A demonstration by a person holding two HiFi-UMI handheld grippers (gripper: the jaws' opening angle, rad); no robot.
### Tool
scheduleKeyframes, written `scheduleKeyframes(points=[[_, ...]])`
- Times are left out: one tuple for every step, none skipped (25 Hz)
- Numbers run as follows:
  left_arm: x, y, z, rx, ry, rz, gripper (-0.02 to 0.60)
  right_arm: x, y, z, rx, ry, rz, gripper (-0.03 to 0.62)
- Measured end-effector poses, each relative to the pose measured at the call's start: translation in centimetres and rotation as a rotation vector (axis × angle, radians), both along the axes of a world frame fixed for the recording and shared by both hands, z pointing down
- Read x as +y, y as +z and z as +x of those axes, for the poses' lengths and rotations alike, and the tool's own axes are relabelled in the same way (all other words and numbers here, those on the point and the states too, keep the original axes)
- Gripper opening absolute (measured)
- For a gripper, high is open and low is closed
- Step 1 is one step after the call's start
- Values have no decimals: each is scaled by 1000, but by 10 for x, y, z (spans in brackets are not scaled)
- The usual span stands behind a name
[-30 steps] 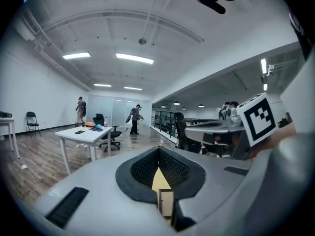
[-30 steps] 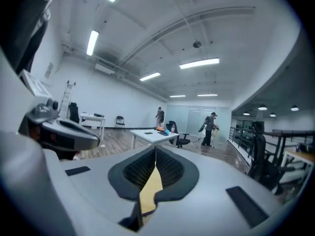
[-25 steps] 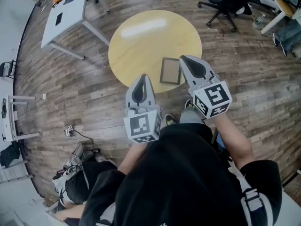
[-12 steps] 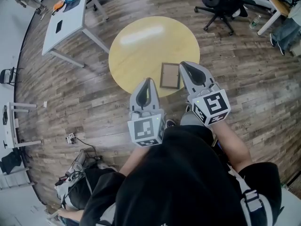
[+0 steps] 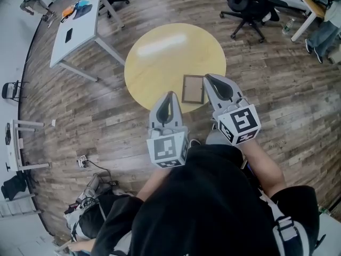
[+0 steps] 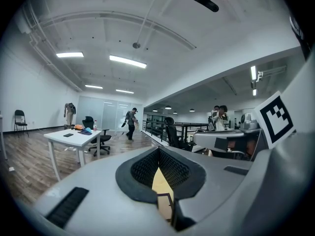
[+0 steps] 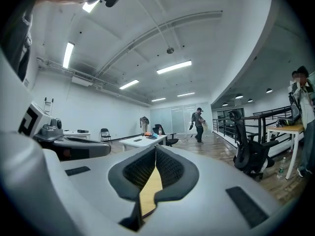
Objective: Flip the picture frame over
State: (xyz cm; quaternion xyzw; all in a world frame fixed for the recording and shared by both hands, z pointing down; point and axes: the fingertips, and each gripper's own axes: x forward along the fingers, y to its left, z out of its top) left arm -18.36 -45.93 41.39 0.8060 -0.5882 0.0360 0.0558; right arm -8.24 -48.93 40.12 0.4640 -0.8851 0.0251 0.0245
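Note:
A small picture frame (image 5: 193, 88) with a dark border lies flat on the round yellow table (image 5: 165, 52), close to its near right edge. My right gripper (image 5: 208, 77) hovers just right of the frame, shut, with nothing between its fingers. My left gripper (image 5: 170, 94) hangs over the table's near edge, left of the frame and apart from it, shut and empty too. In the left gripper view, the frame (image 6: 166, 205) shows through the gap behind the closed tips (image 6: 158, 150). The right gripper view shows only the table top (image 7: 150, 191) below its closed tips (image 7: 156, 148).
A grey desk (image 5: 74, 23) stands at the far left on the wooden floor. Black office chairs (image 5: 250, 4) and another desk stand at the far right. Bags and cables (image 5: 88, 188) lie on the floor by my left side. People (image 6: 130, 123) stand far off in the room.
The head camera has tilted, so the table sits a little lower in the picture. Both grippers keep their places beside the frame and stay shut.

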Motion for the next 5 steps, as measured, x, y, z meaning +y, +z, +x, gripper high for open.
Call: scheduleKeyframes(points=[[0, 0, 1, 1, 2, 0, 21, 1, 0, 1, 1, 2, 1, 20], [0, 0, 2, 0, 5, 1, 22, 1, 0, 2, 3, 4, 2, 20], [0, 1, 4, -1, 8, 1, 21, 1, 1, 4, 5, 6, 4, 20], [0, 1, 5, -2, 11, 2, 22, 1, 1, 5, 7, 7, 4, 20], [0, 1, 6, -4, 13, 2, 22, 1, 1, 6, 8, 8, 5, 20]])
